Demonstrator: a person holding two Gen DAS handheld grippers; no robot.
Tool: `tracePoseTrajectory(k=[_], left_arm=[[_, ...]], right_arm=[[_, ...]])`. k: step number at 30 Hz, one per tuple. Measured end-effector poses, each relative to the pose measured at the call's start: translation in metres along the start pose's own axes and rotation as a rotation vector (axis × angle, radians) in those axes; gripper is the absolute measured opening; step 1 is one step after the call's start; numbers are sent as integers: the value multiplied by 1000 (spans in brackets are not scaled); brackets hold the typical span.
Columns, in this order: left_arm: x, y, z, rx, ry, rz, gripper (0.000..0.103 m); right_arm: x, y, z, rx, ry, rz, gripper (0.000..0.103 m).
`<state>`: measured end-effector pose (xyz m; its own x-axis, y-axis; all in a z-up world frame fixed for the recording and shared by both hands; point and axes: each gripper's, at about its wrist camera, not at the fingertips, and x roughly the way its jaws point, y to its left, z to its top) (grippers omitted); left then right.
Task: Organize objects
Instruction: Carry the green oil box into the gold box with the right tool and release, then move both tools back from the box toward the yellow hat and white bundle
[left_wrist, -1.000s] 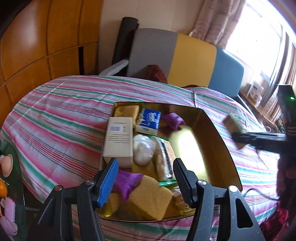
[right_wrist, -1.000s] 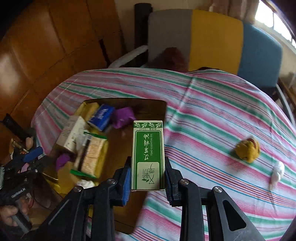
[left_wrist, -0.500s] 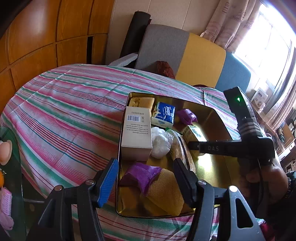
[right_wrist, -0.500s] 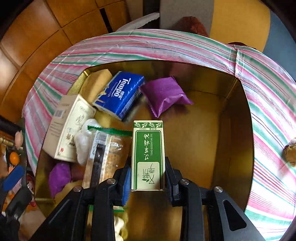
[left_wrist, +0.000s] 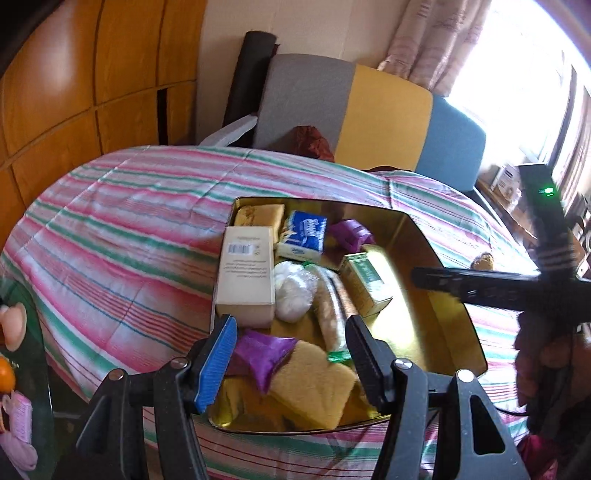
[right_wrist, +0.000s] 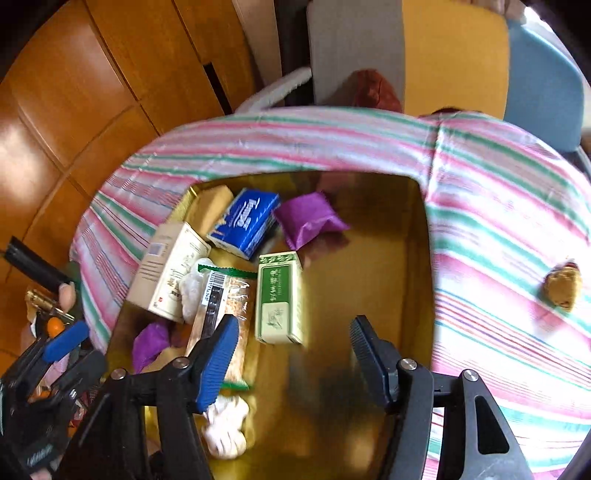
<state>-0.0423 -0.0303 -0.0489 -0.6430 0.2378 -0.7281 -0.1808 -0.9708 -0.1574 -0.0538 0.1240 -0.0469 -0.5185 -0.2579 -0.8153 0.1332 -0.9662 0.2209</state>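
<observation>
A gold tray (left_wrist: 436, 291) (right_wrist: 373, 273) lies on the striped table. The green box (right_wrist: 279, 298) (left_wrist: 365, 283) lies in it beside a cracker pack (right_wrist: 221, 317). My right gripper (right_wrist: 291, 350) is open and empty just above and behind the box. My left gripper (left_wrist: 288, 347) is open and empty over the tray's near end, above a purple packet (left_wrist: 264, 354) and a yellow sponge (left_wrist: 310, 387). A cream box (left_wrist: 245, 273), a blue tissue pack (left_wrist: 303, 234) and another purple packet (right_wrist: 308, 219) also lie in the tray.
A small brown object (right_wrist: 563, 286) (left_wrist: 482, 260) lies on the striped cloth to the tray's right. A grey, yellow and blue chair (left_wrist: 369, 107) stands behind the table. Wooden panels (left_wrist: 92, 74) line the left wall.
My right gripper brought the green box down into the tray, opened and let it go. The box now lies flat in the tray. My left gripper stayed open.
</observation>
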Motion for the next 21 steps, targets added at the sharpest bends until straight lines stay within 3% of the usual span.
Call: tracePoseTrajectory(k=[4, 21], left_arm=[[-1, -18, 1, 47, 3, -14, 62], [6, -111, -3, 267, 42, -67, 62]], right_arm=[[-33, -29, -6, 37, -58, -9, 75], [-115, -212, -50, 336, -175, -253, 82]])
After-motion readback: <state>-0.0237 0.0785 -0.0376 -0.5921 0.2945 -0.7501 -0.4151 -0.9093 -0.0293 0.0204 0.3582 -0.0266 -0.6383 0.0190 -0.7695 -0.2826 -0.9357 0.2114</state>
